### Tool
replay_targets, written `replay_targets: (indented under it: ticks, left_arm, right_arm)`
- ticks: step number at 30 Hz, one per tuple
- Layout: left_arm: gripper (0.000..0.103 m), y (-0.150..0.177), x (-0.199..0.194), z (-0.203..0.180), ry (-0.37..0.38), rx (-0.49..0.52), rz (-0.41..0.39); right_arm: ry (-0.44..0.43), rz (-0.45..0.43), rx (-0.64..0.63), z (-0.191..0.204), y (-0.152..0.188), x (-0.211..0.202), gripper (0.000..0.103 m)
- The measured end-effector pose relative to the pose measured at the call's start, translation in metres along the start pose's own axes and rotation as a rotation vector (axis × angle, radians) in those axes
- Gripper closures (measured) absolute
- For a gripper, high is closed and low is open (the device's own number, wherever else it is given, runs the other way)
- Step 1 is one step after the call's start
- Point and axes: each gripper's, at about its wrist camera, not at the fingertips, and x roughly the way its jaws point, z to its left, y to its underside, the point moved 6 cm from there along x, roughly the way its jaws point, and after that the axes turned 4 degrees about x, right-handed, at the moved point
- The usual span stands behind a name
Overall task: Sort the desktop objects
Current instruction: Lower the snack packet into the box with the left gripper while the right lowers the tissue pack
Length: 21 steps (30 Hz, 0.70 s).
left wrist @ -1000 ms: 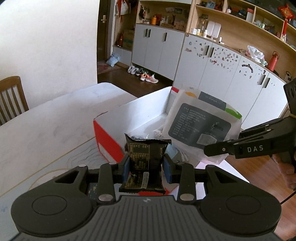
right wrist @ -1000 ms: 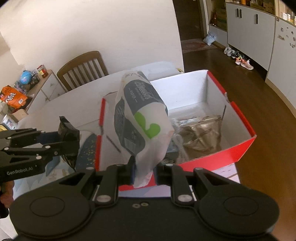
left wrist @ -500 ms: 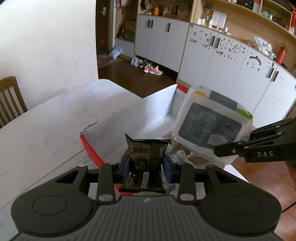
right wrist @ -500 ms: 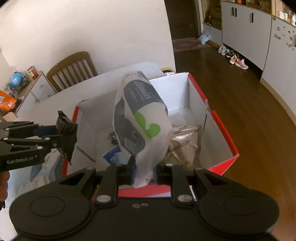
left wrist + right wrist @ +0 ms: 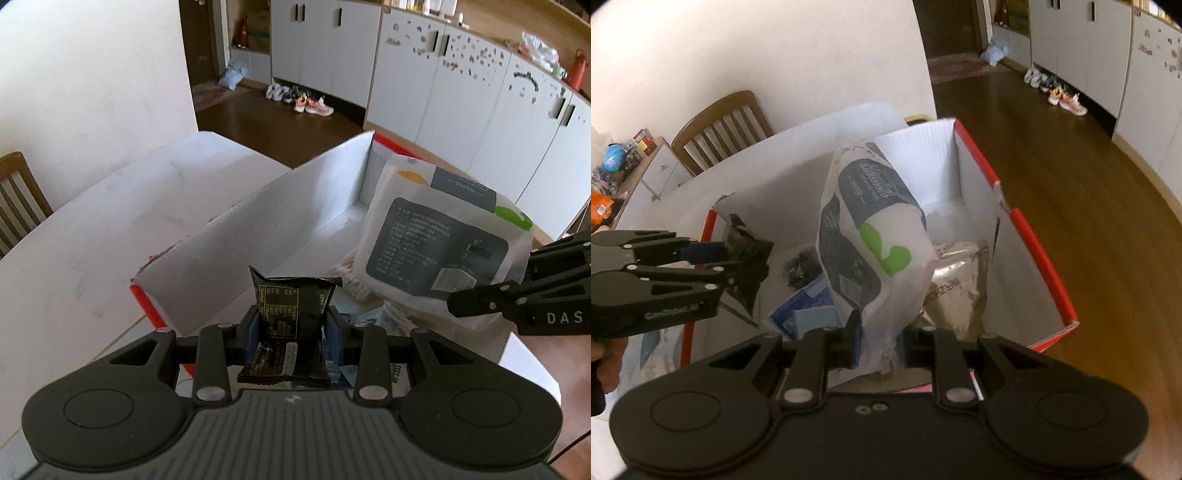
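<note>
My left gripper (image 5: 291, 332) is shut on a small black snack packet (image 5: 290, 325) and holds it over the near corner of an open red box with white inner walls (image 5: 280, 221). My right gripper (image 5: 879, 343) is shut on a white and grey tissue pack (image 5: 871, 236) and holds it upright above the box (image 5: 975, 184). The tissue pack also shows in the left wrist view (image 5: 443, 236), and the left gripper with its packet in the right wrist view (image 5: 738, 258). Inside the box lie a silver foil bag (image 5: 960, 273), a blue item (image 5: 809, 314) and cotton swabs (image 5: 347, 277).
The box stands on a white table (image 5: 92, 240) near its far edge, with wooden floor (image 5: 1071, 184) beyond. A wooden chair (image 5: 720, 129) stands at the table's left side. White cabinets (image 5: 443, 74) line the far wall.
Both grippers have moved forward and over the box with their loads. The box interior now lies right below the tissue pack and the black packet.
</note>
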Motion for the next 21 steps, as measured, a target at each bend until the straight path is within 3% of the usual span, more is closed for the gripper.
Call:
replay_targets:
  ticks: [9, 21]
  left_arm:
    - [0.068, 0.007, 0.021, 0.003, -0.031, 0.028, 0.063]
    - [0.068, 0.009, 0.039, -0.014, -0.077, 0.152, 0.110]
  right_arm:
    - [-0.010, 0.031, -0.016, 0.003, 0.000, 0.012, 0.085]
    - [0.037, 0.071, -0.050, 0.004, 0.001, 0.033, 0.085]
